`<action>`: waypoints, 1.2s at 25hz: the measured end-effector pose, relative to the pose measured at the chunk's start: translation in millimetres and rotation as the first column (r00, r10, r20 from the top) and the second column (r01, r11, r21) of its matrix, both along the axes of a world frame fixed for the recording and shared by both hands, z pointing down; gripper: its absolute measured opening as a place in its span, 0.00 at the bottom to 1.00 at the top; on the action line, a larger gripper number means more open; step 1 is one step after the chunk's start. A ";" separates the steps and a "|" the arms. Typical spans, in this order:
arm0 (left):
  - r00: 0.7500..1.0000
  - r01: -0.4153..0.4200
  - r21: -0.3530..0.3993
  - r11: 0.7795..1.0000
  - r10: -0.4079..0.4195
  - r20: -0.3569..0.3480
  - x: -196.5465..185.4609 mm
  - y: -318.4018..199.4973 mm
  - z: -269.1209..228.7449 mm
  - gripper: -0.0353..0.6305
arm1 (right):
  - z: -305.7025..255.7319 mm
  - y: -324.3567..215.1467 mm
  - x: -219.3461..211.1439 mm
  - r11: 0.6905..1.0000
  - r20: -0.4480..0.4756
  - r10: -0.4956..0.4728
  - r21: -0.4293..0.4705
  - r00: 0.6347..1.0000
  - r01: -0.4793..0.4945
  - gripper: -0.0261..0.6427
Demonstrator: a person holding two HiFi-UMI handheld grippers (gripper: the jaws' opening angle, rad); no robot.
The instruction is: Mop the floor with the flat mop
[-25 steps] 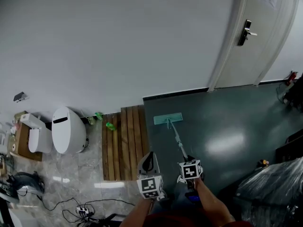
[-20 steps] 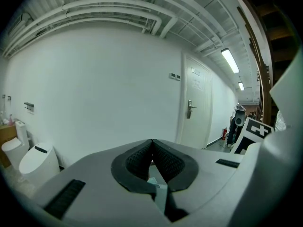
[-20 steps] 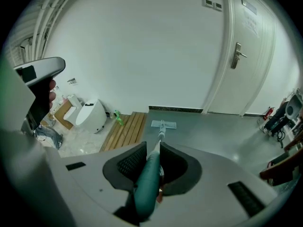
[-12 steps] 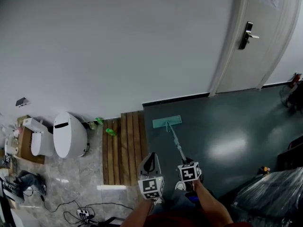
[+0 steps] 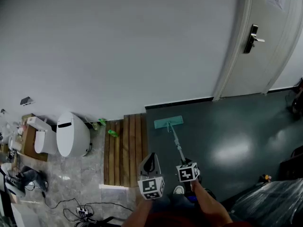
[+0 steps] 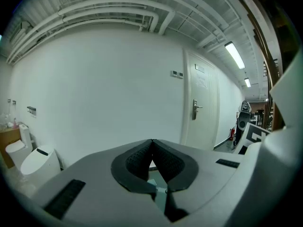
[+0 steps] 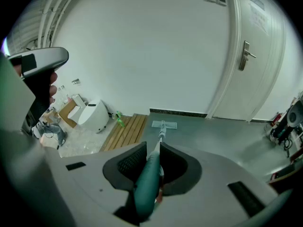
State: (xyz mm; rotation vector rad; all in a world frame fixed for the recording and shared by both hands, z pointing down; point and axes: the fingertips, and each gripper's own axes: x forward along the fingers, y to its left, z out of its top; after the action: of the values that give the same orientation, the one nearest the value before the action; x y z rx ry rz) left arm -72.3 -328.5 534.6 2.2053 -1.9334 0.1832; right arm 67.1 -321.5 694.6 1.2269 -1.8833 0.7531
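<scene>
The flat mop has a teal head (image 5: pixel 168 122) lying on the dark green floor near the wall, and a thin handle (image 5: pixel 177 144) running back toward me. In the right gripper view the mop head (image 7: pixel 164 125) lies ahead and the teal grip of the handle (image 7: pixel 147 183) passes between the jaws. My right gripper (image 5: pixel 185 167) is shut on that handle. My left gripper (image 5: pixel 150 163) hangs beside it, just left of the handle, jaws shut with nothing between them (image 6: pixel 152 161).
A wooden slatted mat (image 5: pixel 125 148) borders the green floor on the left, with a small green object (image 5: pixel 112 133) on it. A white toilet (image 5: pixel 73 134) stands further left. A white door (image 5: pixel 258 37) is at the far right. Cables (image 5: pixel 80 211) lie on the tiled floor.
The view has drifted up and right, so door and toilet sit differently in frame. The mop head stays near the wall by the mat. Both grippers hold the same poses.
</scene>
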 end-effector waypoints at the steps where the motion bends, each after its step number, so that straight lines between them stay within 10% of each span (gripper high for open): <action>1: 1.000 0.003 0.000 1.000 -0.003 -0.001 -1.3 -1.8 0.5 0.07 | 0.1 -2.5 -1.2 1.000 0.000 0.000 0.001 1.000 0.000 0.19; 30: 0.999 -0.038 -0.017 0.999 0.037 -0.035 -55.8 -112.8 10.9 0.07 | -8.4 -84.5 -46.7 1.000 -0.030 -0.004 -0.013 1.000 0.004 0.18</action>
State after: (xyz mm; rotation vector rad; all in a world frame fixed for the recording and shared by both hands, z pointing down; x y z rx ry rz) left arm -128.1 -441.3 545.5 2.2192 -1.8666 0.1663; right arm 20.4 -405.9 686.3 1.2196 -1.8536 0.7391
